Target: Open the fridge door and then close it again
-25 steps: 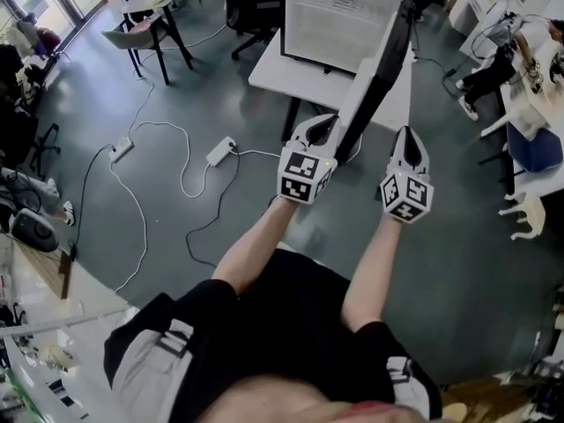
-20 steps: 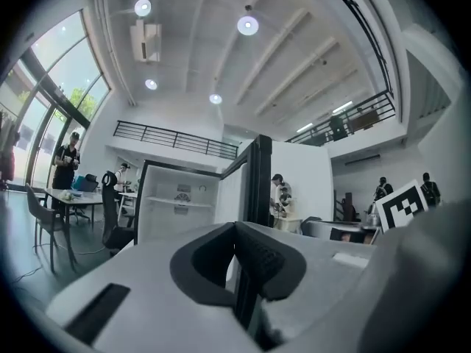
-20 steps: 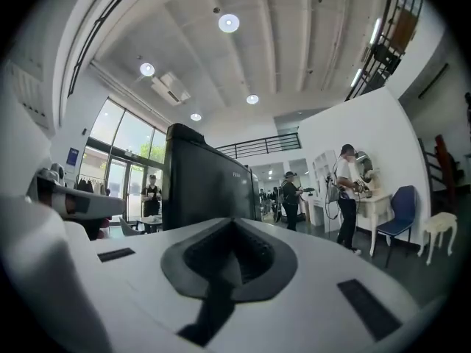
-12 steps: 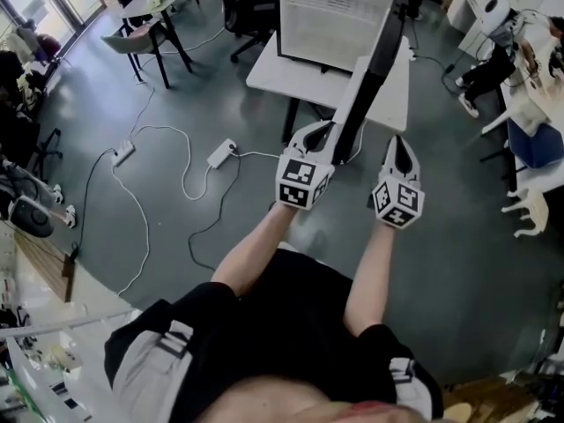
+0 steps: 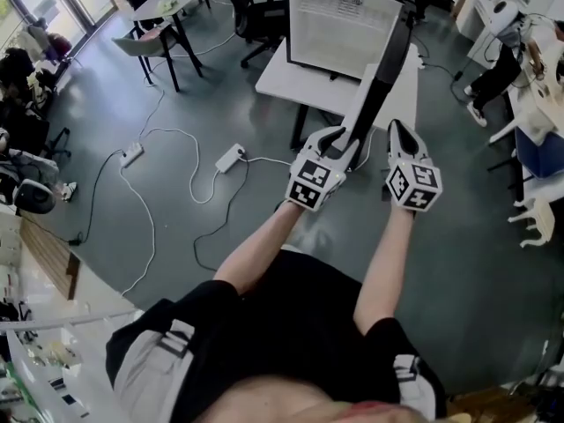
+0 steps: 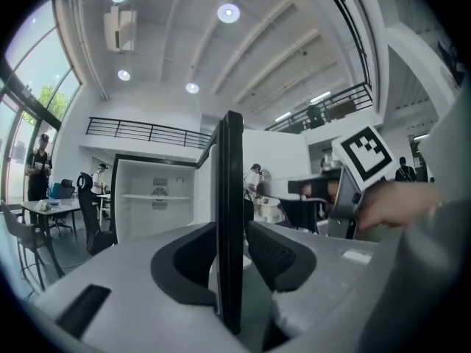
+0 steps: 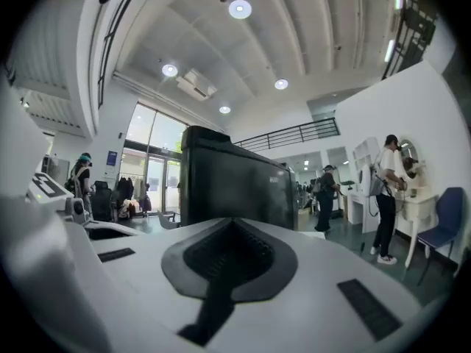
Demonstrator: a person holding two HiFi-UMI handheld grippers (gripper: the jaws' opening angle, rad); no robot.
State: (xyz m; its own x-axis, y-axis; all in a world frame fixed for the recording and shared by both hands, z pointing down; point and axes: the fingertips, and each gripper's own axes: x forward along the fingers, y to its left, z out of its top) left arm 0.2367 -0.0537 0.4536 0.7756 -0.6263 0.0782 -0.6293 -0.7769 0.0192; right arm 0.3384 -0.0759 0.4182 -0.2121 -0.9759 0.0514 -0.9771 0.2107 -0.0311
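Both forearms are stretched forward with the grippers held level. The left gripper's (image 5: 342, 141) jaws are opening around the edge of the swung-out fridge door (image 5: 379, 77). The right gripper (image 5: 395, 130) is clenched empty just right of it. The fridge (image 5: 339, 20) is set on the far table (image 5: 291, 82).

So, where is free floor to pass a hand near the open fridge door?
Free: grey floor between the open fridge door and the blue chair. Crowded: left of the door, power strips lie on the floor.
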